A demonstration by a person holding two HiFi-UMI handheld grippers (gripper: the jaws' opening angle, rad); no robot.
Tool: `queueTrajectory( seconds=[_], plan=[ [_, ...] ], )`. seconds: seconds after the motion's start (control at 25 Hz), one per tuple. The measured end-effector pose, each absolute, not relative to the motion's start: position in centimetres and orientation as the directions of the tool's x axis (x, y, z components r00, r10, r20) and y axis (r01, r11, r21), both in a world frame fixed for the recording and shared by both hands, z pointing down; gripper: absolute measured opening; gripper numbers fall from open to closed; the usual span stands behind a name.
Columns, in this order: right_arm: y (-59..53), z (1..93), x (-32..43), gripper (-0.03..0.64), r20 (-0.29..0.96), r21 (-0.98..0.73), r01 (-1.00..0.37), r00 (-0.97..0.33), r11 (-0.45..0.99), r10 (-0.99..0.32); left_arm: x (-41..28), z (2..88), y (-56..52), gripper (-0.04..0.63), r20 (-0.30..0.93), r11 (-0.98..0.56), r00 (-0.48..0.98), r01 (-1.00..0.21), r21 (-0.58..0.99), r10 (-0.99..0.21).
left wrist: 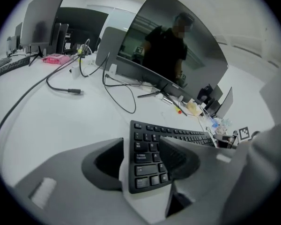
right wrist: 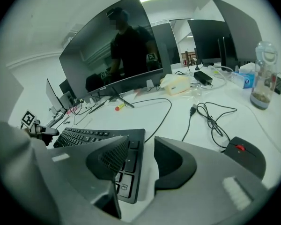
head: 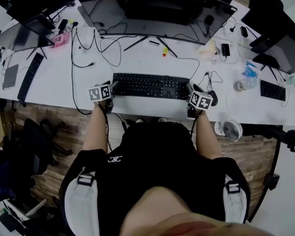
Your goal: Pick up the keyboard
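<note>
A black keyboard [head: 151, 86] lies flat on the white desk [head: 54, 82], in front of the curved monitor. My left gripper [head: 111, 88] sits at its left end and my right gripper [head: 191, 91] at its right end. In the left gripper view the open left gripper [left wrist: 141, 146] straddles the keyboard's [left wrist: 147, 150] left end: one jaw is beside the edge, the other over the keys. In the right gripper view the open right gripper [right wrist: 141, 144] straddles the keyboard's [right wrist: 84, 136] right end the same way. No pad visibly presses on it.
The curved monitor [head: 157, 9] stands just behind. A black mouse [head: 213, 98] and loose cables [right wrist: 210, 118] lie right of the keyboard. A small fan [head: 232, 130] sits at the desk's front right, and a second keyboard [head: 29, 77] lies far left. A bottle [right wrist: 262, 78] stands at right.
</note>
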State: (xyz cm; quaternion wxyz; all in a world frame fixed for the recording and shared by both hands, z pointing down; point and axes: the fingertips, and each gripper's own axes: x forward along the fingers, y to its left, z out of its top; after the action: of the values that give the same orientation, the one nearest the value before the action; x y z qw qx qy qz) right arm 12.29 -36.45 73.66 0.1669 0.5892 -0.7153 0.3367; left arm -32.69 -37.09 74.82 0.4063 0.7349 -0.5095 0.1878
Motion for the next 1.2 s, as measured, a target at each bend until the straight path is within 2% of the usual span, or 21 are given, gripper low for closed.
queueTrajectory(
  seconds=[0.2, 0.52, 0.72, 0.88, 1.2],
  plan=[
    [-35.9, 75.1, 11.7, 0.143, 0.665, -0.322, -0.944, -0.282, 0.075, -0.691, -31.8, 75.9, -38.0, 0.256, 0.680, -0.123, 0.445, -0.875, 0.467, -0.583],
    [-36.1, 75.9, 11.7, 0.141, 0.660, -0.431, -0.900, -0.363, 0.063, -0.658, -31.1, 77.3, -38.3, 0.264, 0.710, -0.148, 0.459, -0.878, 0.455, -0.535],
    [-36.2, 76.1, 11.2, 0.104, 0.638, -0.538, -0.841, -0.444, 0.049, -0.629, -31.2, 77.5, -38.4, 0.264, 0.712, -0.144, 0.479, -0.866, 0.479, -0.514],
    [-36.1, 76.1, 11.4, 0.095, 0.636, -0.575, -0.818, -0.453, 0.007, -0.625, -31.1, 77.4, -37.8, 0.262, 0.707, -0.146, 0.513, -0.846, 0.513, -0.487],
    [-36.6, 72.2, 11.7, 0.091, 0.568, -0.603, -0.796, -0.477, 0.055, -0.671, -31.1, 72.3, -39.1, 0.253, 0.622, -0.199, 0.509, -0.843, 0.500, -0.595]
  ],
)
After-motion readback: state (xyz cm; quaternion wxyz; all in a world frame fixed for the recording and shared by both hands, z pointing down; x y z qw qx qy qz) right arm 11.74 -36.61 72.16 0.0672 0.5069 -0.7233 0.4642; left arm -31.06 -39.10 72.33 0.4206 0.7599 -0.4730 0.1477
